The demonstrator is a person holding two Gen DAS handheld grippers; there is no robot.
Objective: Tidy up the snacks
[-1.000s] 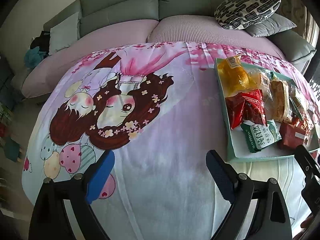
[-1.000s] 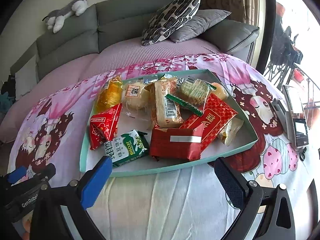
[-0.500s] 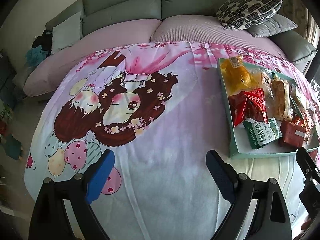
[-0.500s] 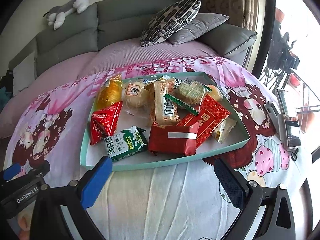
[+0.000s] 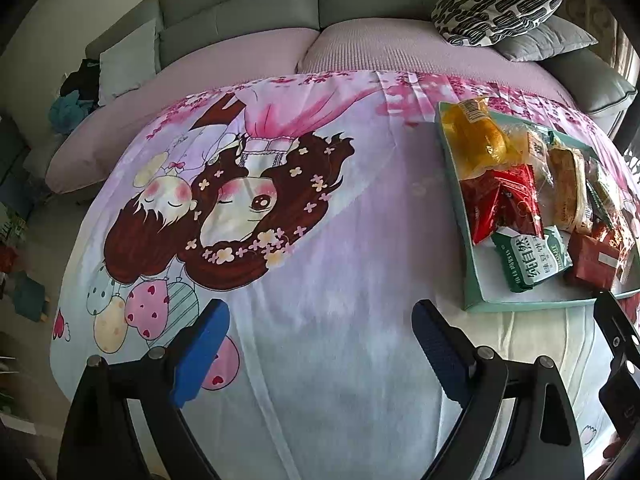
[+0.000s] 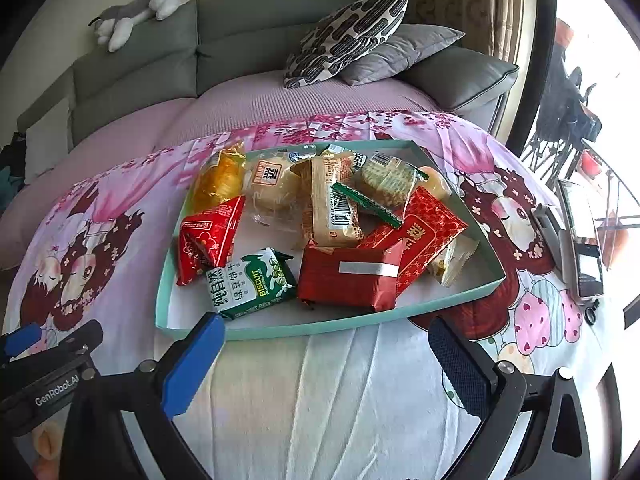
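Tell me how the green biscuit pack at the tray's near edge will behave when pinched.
The green biscuit pack looks puffy, so its film probably crumples before the contents resist. Its glossy wrapper may slip between pads. It lies flat on the tray, touching the red pouch, which might shift too.

Ahead of me a cartoon-print sheet [image 5: 304, 240] covers the tabletop. Behind it stands a grey sofa [image 6: 256, 28] with a patterned cushion [image 6: 348, 36] leaning on a grey one [image 6: 404, 52], and a plush toy [image 6: 140, 4] lying on its backrest. A phone [image 6: 582, 236] lies at the sheet's right edge.
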